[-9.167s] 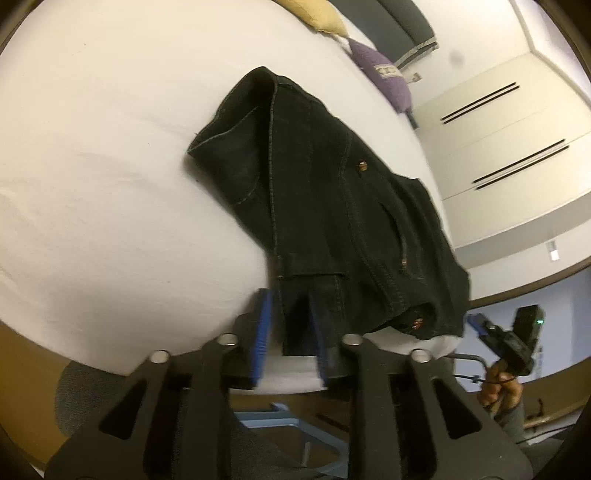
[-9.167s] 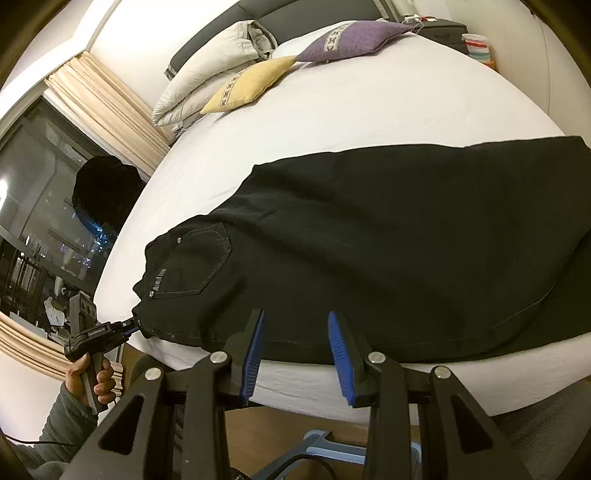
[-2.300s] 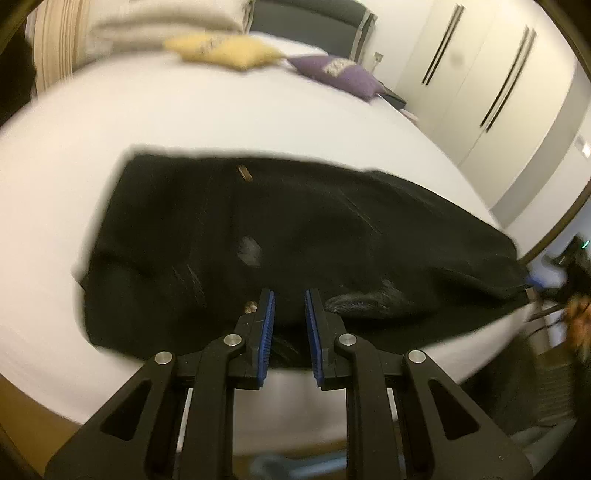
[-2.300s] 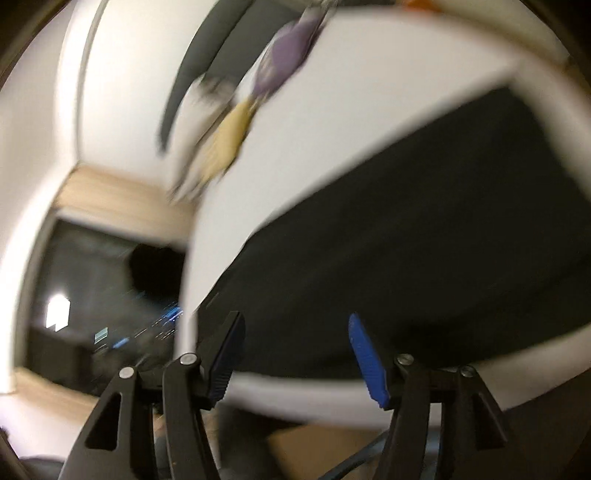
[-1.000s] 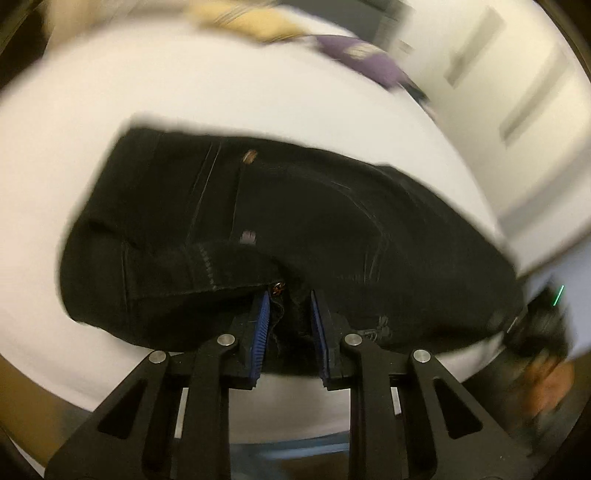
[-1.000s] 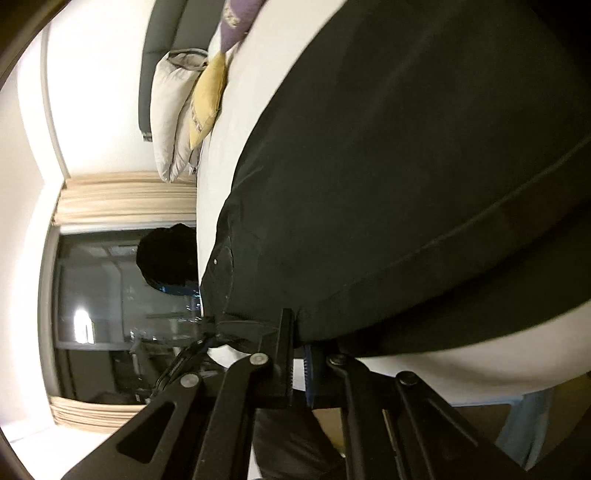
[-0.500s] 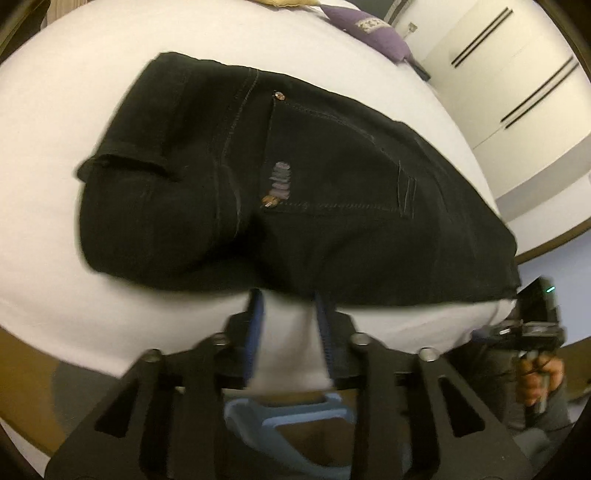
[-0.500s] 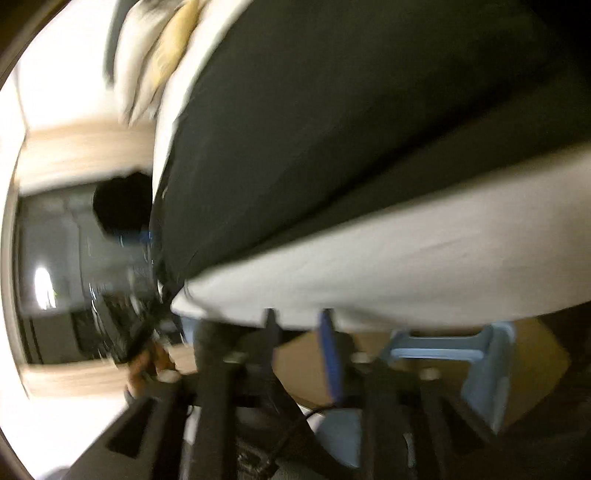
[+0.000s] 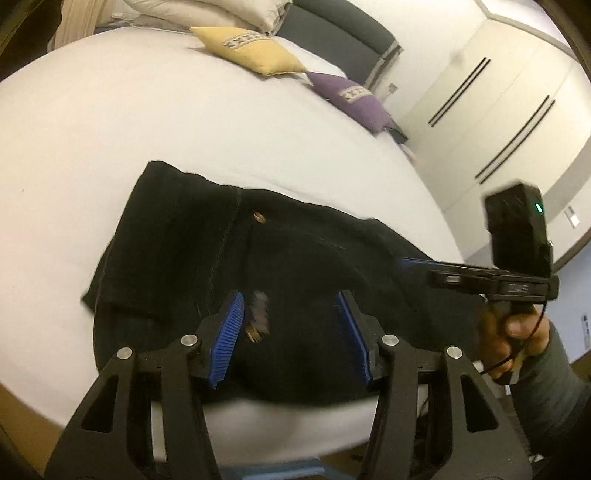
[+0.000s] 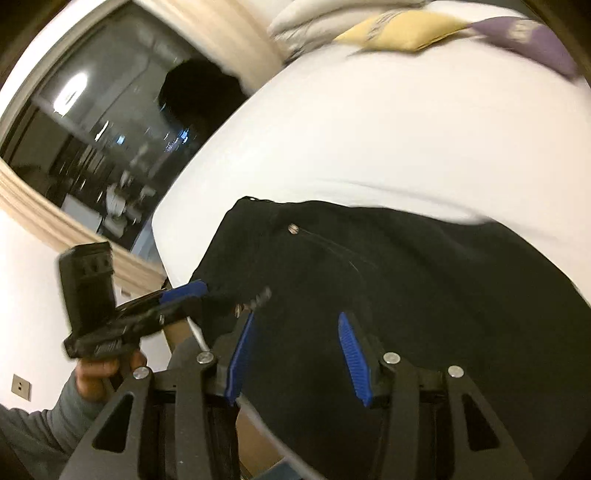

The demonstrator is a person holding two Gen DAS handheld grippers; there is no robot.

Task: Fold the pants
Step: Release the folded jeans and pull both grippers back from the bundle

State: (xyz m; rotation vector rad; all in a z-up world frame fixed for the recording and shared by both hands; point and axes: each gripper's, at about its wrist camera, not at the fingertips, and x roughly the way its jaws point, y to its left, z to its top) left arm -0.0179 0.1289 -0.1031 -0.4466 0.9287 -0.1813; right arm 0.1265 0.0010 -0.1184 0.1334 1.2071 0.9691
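Observation:
Black jeans [image 9: 229, 266] lie folded in a compact bundle at the near edge of the white bed [image 9: 147, 118]; they also show in the right wrist view [image 10: 424, 277]. My left gripper [image 9: 290, 317] is open and empty, hovering over the near part of the jeans. My right gripper [image 10: 295, 332] is open and empty over the jeans' near edge. The right gripper also shows in the left wrist view [image 9: 410, 263] at the jeans' right end. The left gripper also shows in the right wrist view [image 10: 192, 288] at their left corner.
A yellow pillow [image 9: 251, 51] and a purple pillow [image 9: 354, 99] lie at the head of the bed by white pillows [image 9: 207, 11]. White wardrobe doors [image 9: 498, 110] stand to the right. A dark window [image 10: 92, 140] with curtains is to the left.
Both grippers let go of the jeans and opened wide. The jeans now lie in a smaller folded bundle. Both grippers have come back over the near edge of the bed.

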